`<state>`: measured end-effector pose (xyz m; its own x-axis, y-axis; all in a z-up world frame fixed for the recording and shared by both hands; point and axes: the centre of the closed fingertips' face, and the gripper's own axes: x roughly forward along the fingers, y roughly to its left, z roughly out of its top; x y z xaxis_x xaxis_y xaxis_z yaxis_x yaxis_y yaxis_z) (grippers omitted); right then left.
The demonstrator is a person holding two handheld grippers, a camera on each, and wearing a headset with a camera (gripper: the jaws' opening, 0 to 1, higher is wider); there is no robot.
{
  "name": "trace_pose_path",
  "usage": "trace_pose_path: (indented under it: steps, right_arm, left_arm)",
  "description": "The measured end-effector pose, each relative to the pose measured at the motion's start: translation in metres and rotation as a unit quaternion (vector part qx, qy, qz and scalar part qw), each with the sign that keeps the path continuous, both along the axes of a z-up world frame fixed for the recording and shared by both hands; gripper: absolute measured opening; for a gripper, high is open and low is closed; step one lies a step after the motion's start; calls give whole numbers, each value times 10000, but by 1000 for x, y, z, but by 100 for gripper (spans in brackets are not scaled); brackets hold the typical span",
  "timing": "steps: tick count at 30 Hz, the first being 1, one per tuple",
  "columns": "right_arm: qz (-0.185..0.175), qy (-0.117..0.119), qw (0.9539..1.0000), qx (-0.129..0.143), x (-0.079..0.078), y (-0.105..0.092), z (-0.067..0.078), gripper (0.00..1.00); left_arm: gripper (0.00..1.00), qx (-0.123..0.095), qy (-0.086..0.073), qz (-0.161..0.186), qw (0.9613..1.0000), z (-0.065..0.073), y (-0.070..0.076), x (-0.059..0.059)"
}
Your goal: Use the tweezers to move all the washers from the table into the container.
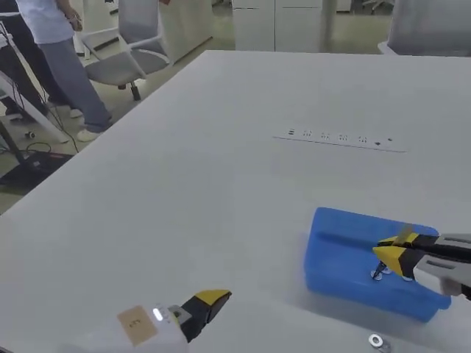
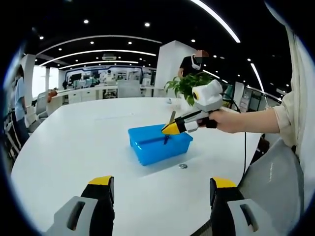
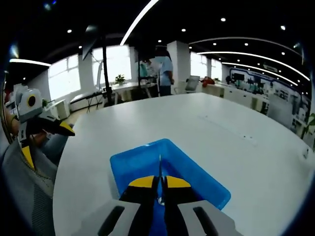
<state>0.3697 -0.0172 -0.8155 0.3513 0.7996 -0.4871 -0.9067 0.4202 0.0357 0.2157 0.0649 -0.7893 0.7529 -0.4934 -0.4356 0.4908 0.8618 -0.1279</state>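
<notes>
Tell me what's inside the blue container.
The tweezers, held by the right tongs, dip into the container, with what look like washers at their tip. The tongs hide part of the floor.

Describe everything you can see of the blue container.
The container is a bright blue, open-topped rectangular bin, plastic by its look, with low walls and rounded corners. It sits flat and upright on the white table. The right gripper hovers over it, tongs shut on the tweezers, whose tips point down inside it. One washer lies on the table just outside the wall nearest the person, apart from it.
</notes>
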Motion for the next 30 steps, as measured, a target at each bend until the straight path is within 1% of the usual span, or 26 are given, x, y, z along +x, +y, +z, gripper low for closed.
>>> trace_pose_path:
  steps: [1,3,5,7,9,10,12,16,18,19,21,23,26,28,30]
  right_arm:
    - [-7,-4,10000,20,0,0,1,3]
    - [4,64,10000,66,-1,0,1,3]
    - [-39,37,10000,66,1,0,2,4]
    - [-110,53,9997,202,2,-1,5,3]
    - [-164,-28,9994,306,2,-3,11,3]
    - [-201,-110,9990,392,2,-2,16,3]
    - [-274,-199,9981,522,3,-3,24,3]
    - [-369,-349,9961,719,3,-5,40,3]
    - [-418,-418,9945,861,1,-6,50,3]
    - [-450,-425,9931,994,-1,-6,56,3]
    - [-486,-415,9914,1139,-6,-8,65,3]
    - [-501,-444,9904,1207,-13,-10,70,3]
    - [-523,-360,9883,1386,-25,-13,76,3]
    - [-496,-339,9892,1337,-36,-16,74,3]
    - [-480,-323,9901,1282,-43,-19,71,3]
  left_arm:
    - [81,-6,3,5,10000,0,0,0]
    - [81,-2,5,-17,10000,0,0,0]
    - [81,19,-17,-68,10000,0,-2,-1]
    - [82,7,-30,-96,9999,1,-3,-1]
    - [82,-71,-68,-98,9999,3,-4,0]
    - [82,-73,-69,-91,9999,3,-4,0]
    - [82,-88,-68,-80,9999,3,-4,0]
    - [82,-73,-85,-90,9999,4,-4,0]
    - [82,-51,-81,-88,9999,3,-4,0]
    - [82,-54,-88,-89,9999,3,-4,0]
    - [82,-58,-99,-91,9999,4,-4,0]
    - [82,-52,-87,-93,9999,3,-4,0]
    - [82,-39,-100,-76,9999,3,-3,0]
    - [81,-56,-96,-68,9999,3,-3,0]
    - [81,-57,-101,-67,9999,4,-3,0]
